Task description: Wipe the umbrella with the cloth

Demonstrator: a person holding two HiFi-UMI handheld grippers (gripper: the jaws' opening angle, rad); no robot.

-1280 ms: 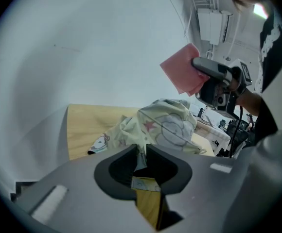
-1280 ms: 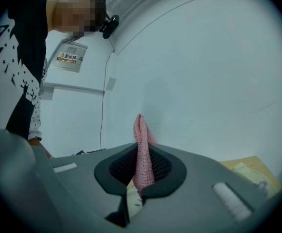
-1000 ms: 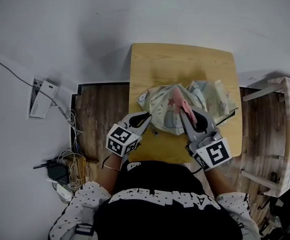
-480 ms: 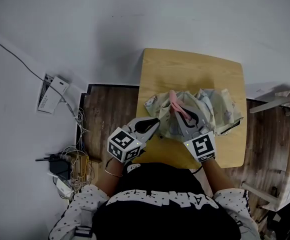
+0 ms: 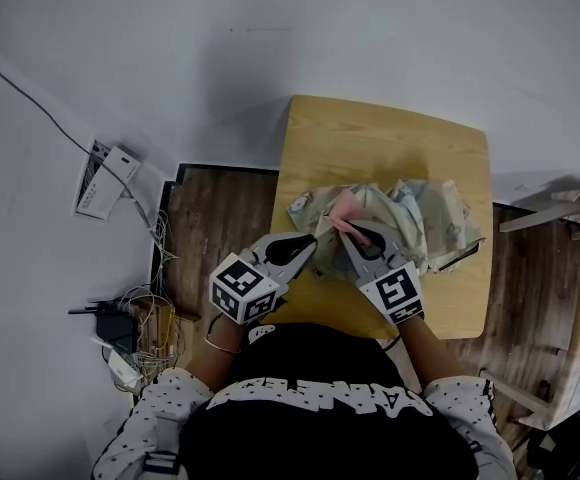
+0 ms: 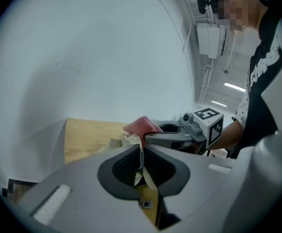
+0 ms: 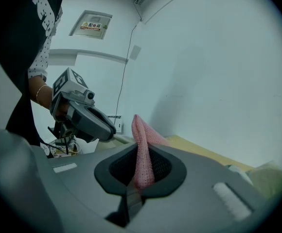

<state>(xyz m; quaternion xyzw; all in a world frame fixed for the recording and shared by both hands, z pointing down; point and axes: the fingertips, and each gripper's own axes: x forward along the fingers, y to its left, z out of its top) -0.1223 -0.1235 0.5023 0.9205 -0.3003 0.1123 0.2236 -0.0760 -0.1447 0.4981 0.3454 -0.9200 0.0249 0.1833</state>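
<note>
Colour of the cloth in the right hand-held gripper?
Pink; the cloth shows best in the right gripper view.

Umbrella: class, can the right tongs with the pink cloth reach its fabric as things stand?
Probably yes: the right tongs grip the cloth right over the umbrella with nothing between, while the left tongs pinch its edge.

Count: one umbrella [image 5: 432,211], one pink cloth [image 5: 343,206], one bench [image 5: 390,143]. Tongs, two: left tongs [image 5: 307,242], right tongs [image 5: 350,230]. One person [image 5: 320,418].

Left gripper [image 5: 308,242] and right gripper [image 5: 346,230] sit side by side, both clamped shut, angled slightly downward.
</note>
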